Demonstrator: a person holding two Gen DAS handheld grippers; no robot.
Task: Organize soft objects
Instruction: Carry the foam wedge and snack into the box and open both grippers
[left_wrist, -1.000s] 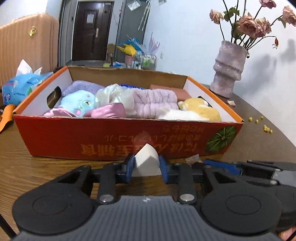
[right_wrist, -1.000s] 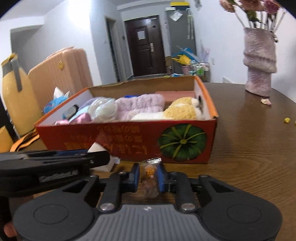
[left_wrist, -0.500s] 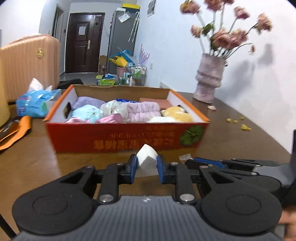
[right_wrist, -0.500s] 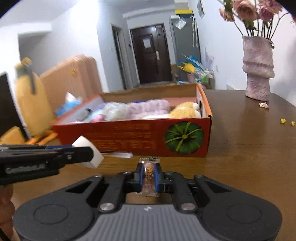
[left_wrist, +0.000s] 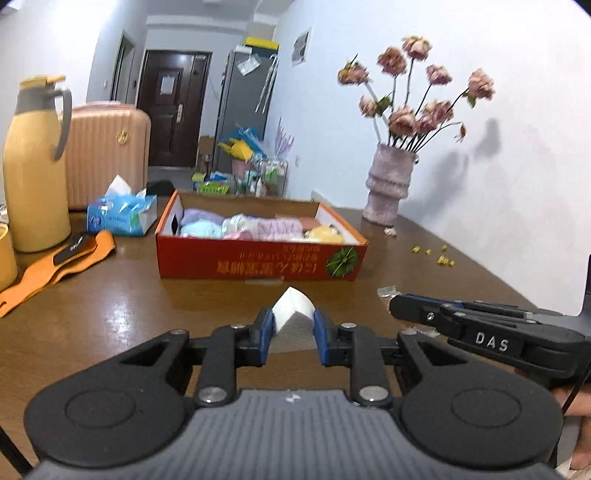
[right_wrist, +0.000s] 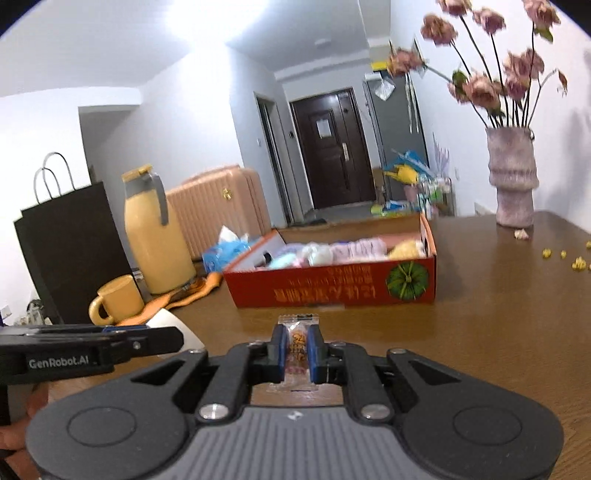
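A brown wooden table (left_wrist: 110, 314) carries a red cardboard box (left_wrist: 258, 264) near its middle. To the left of the box stand a yellow thermos jug (left_wrist: 35, 166), a yellow mug (right_wrist: 116, 301), a blue tissue pack (left_wrist: 120, 216) and an orange strap (left_wrist: 55, 266). On the right a pink vase (left_wrist: 388, 184) stands near the wall, with small yellow crumbs (left_wrist: 441, 256) scattered close to it.

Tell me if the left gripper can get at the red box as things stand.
Probably yes: bare table lies between the left gripper and the red box, whose top is open. Its fingers already grip a white sponge.

A white wedge sponge (left_wrist: 291, 304) and a clear-wrapped candy (right_wrist: 297, 341) are held above the table, short of the red box (left_wrist: 258, 260).
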